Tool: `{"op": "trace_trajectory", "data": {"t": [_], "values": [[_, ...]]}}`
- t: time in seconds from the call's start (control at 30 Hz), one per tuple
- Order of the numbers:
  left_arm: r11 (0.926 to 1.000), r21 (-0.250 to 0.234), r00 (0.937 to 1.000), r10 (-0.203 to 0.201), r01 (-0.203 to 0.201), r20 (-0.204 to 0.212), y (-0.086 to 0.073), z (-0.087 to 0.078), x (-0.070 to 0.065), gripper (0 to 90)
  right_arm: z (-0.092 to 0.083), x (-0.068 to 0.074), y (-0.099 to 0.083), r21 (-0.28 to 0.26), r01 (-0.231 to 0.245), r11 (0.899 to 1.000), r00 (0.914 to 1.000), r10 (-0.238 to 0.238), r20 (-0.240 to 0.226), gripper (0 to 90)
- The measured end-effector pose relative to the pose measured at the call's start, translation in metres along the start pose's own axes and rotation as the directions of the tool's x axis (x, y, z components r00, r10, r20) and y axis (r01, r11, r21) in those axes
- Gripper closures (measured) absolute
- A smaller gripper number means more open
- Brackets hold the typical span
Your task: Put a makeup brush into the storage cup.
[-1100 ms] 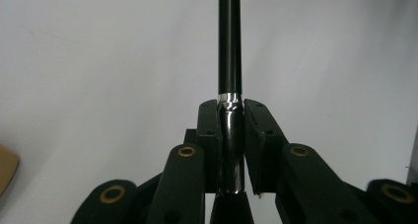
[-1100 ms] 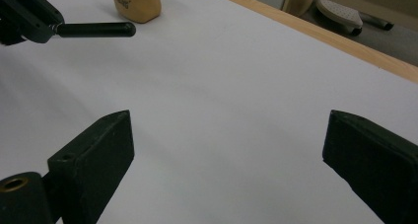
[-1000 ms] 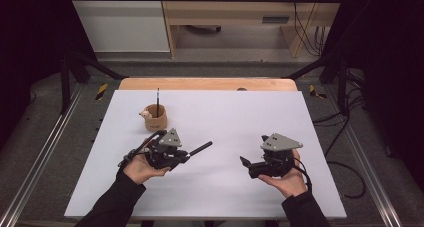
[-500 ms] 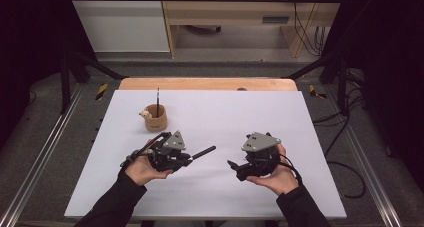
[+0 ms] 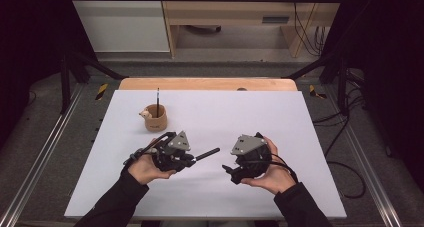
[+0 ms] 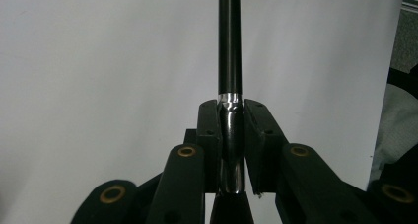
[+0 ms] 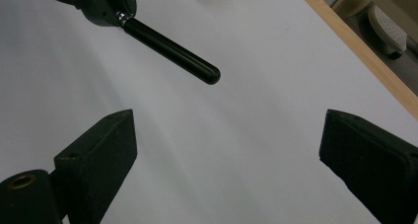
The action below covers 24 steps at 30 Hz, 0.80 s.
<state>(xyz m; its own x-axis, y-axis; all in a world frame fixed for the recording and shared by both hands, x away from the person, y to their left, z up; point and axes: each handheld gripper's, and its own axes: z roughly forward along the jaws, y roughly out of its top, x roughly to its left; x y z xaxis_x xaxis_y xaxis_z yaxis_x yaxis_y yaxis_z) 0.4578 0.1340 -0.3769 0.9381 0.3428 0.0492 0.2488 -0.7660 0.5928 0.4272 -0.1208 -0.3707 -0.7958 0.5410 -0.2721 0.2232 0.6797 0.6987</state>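
Note:
My left gripper is shut on a black pen at its silver band, and the barrel sticks out to the right, just above the white table. In the left gripper view the pads clamp the pen from both sides. My right gripper stands open a short way right of the pen's free end, with nothing between its jaws. The right gripper view looks along its wide-apart jaws at the pen and the left gripper beyond.
A small wooden cup stands behind the left hand, with a thin dark stick upright in it and a small pale figure at its rim. The white tabletop ends at a wooden strip on the far side.
The right hand has moved left, toward the free end of the pen. The left hand and its pen have stayed in place.

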Motion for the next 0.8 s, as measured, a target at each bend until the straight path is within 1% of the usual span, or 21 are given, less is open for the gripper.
{"op": "trace_trajectory", "data": {"t": [0.03, 0.07, 0.17, 0.27, 0.3, 0.33, 0.37, 0.43, 0.57, 0.6, 0.67, 0.8], "values": [[1.0000, 0.002, 1.0000, 0.003, -0.003, 0.003, 0.000, 0.000, 0.000, 77.6, 0.000, 0.001, 0.001, 0.008, 0.010, 1.000, 0.9999, -0.010, -0.003, 8.1], [1.0000, 0.003, 0.9999, 0.002, -0.002, 0.010, 0.001, 0.001, -0.001, 77.6, 0.000, 0.002, 0.001, 0.003, 0.017, 1.000, 0.9999, -0.017, 0.002, 8.2], [1.0000, 0.008, 0.9999, 0.004, -0.004, 0.016, 0.002, 0.001, -0.001, 77.6, 0.001, 0.004, 0.003, 0.025, 0.040, 0.999, 0.9991, -0.040, -0.014, 8.4], [1.0000, 0.006, 0.9994, 0.007, -0.008, 0.033, 0.002, 0.002, 0.000, 77.6, 0.002, 0.007, 0.005, 0.030, 0.062, 0.998, 0.9979, -0.062, -0.021, 9.3], [1.0000, 0.004, 0.9993, 0.006, -0.006, 0.038, 0.001, 0.002, 0.000, 77.6, 0.002, 0.008, 0.005, 0.032, 0.079, 0.996, 0.9964, -0.078, -0.033, 9.5], [0.9999, 0.011, 0.9993, 0.005, -0.006, 0.037, 0.002, 0.002, 0.001, 77.6, 0.003, 0.009, 0.006, 0.035, 0.090, 0.995, 0.9954, -0.089, -0.036, 9.7], [1.0000, 0.005, 0.9988, 0.005, -0.005, 0.048, 0.001, 0.002, 0.002, 77.6, 0.004, 0.012, 0.007, 0.047, 0.118, 0.992, 0.9922, -0.116, -0.046, 9.9], [1.0000, 0.007, 0.9987, 0.006, -0.006, 0.051, 0.002, 0.001, 0.002, 77.6, 0.006, 0.015, 0.009, 0.060, 0.153, 0.986, 0.9874, -0.150, -0.050, 10.5], [1.0000, 0.008, 0.9982, 0.003, -0.004, 0.060, 0.003, 0.001, 0.001, 77.6, 0.009, 0.019, 0.014, 0.072, 0.180, 0.981, 0.9828, -0.176, -0.056, 11.8], [0.9999, 0.008, 0.9981, 0.008, -0.008, 0.061, 0.003, 0.001, 0.001, 77.6, 0.009, 0.020, 0.015, 0.072, 0.193, 0.978, 0.9799, -0.189, -0.063, 12.1], [1.0000, 0.006, 0.9976, 0.003, -0.004, 0.070, 0.004, 0.002, 0.000, 77.6, 0.010, 0.021, 0.017, 0.077, 0.205, 0.976, 0.9775, -0.200, -0.067, 12.8], [0.9998, 0.019, 0.9965, 0.009, -0.011, 0.083, 0.006, 0.003, -0.001, 77.6, 0.012, 0.025, 0.020, 0.084, 0.233, 0.969, 0.9712, -0.227, -0.071, 15.8]]}}
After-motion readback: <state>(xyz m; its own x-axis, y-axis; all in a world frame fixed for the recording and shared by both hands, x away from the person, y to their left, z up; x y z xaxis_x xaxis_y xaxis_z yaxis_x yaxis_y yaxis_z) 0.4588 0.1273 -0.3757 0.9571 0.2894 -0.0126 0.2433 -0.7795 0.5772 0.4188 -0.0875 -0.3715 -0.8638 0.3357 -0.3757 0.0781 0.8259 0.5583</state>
